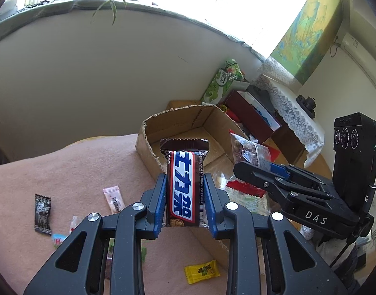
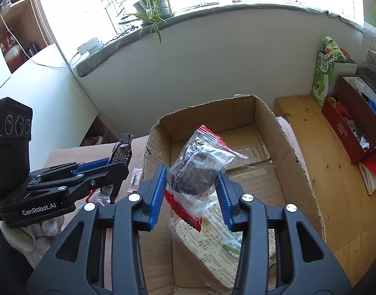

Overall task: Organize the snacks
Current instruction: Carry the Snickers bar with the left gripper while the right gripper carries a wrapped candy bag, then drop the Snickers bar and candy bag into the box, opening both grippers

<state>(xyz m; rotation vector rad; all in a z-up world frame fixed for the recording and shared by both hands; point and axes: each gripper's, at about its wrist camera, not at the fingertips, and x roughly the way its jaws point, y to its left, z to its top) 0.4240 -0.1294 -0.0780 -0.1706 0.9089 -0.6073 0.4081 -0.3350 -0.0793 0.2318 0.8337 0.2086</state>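
Observation:
My left gripper (image 1: pixel 184 180) is shut on a brown chocolate bar (image 1: pixel 183 184) with a red, white and blue label, held upright in front of the open cardboard box (image 1: pixel 148 135). My right gripper (image 2: pixel 191 172) is shut on a clear bag of dark snacks with red edges (image 2: pixel 200 167), held above the box (image 2: pixel 286 147). A flat printed packet (image 2: pixel 212 241) lies inside the box under that bag. Each gripper shows in the other's view: the right gripper (image 1: pixel 239 169) with its bag (image 1: pixel 249 152) at the right, the left gripper (image 2: pixel 119 164) with the bar (image 2: pixel 120 152) at the left.
Small wrapped candies lie on the pink cloth: a black one (image 1: pixel 42 213), a pink one (image 1: pixel 113 199), a yellow one (image 1: pixel 202 271). Right of the box a wooden surface (image 2: pixel 311 135) carries a red box (image 2: pixel 350 127) and a green carton (image 2: pixel 324 73). A white wall rises behind.

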